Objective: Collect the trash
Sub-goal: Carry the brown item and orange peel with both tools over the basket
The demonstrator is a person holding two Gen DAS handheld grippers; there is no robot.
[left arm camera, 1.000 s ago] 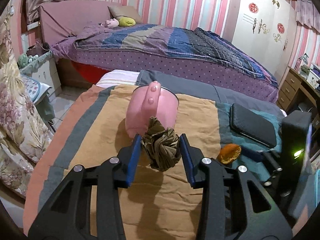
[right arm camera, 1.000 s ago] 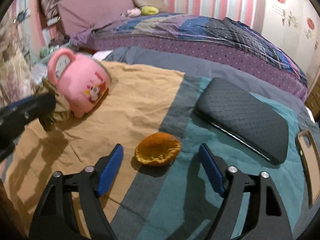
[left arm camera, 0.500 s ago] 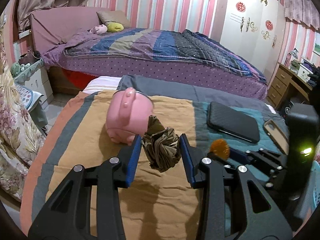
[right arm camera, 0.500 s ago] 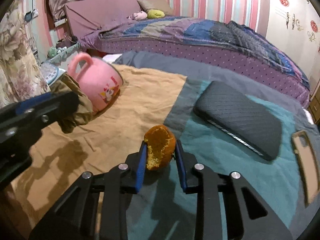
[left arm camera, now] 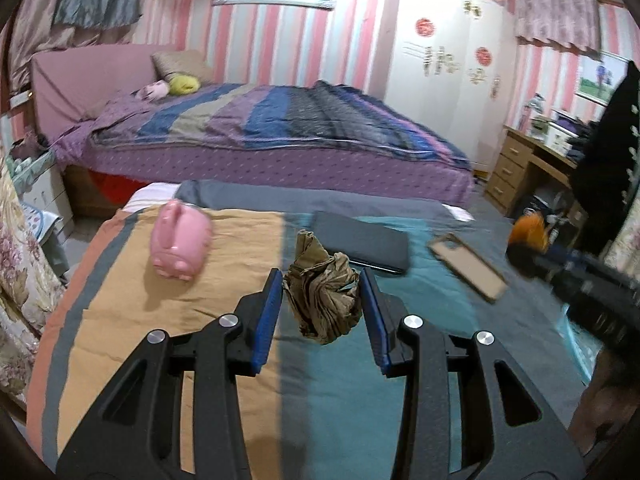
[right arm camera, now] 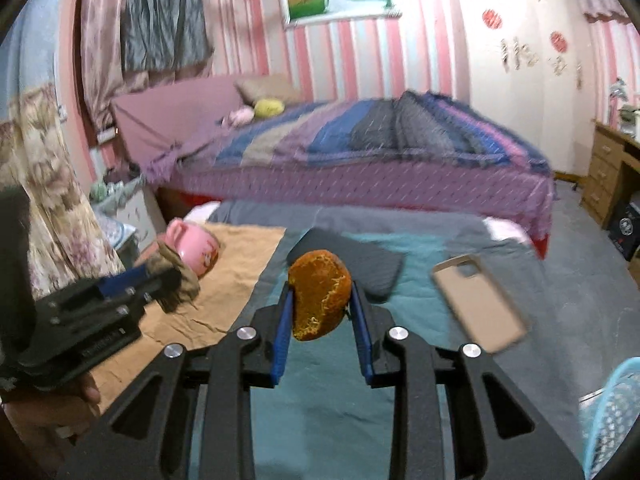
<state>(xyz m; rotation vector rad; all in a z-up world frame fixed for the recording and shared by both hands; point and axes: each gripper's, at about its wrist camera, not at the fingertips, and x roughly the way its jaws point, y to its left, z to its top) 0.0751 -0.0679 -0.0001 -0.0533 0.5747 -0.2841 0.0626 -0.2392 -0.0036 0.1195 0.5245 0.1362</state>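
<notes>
A crumpled brown paper wad (left arm camera: 324,296) hangs above the striped blanket, pinched between the blue pads of my left gripper (left arm camera: 322,300), which is shut on it. My right gripper (right arm camera: 320,304) is shut on an orange peel (right arm camera: 318,294), lifted off the teal part of the blanket. In the left wrist view the orange peel (left arm camera: 528,234) and the right gripper (left arm camera: 580,276) appear blurred at the far right. In the right wrist view the left gripper (right arm camera: 160,280) with the brown paper wad (right arm camera: 176,276) shows at the left.
A pink mug (left arm camera: 180,242) lies on its side on the tan stripe. A dark flat case (left arm camera: 360,244) and a beige phone case (right arm camera: 478,304) lie on the teal part. A light-blue mesh basket (right arm camera: 616,420) stands at the lower right. A purple bed (left arm camera: 260,136) is behind.
My right gripper closed on the orange peel and lifted it off the blanket. Both grippers rose and drew back, so the mug and dark case look farther away.
</notes>
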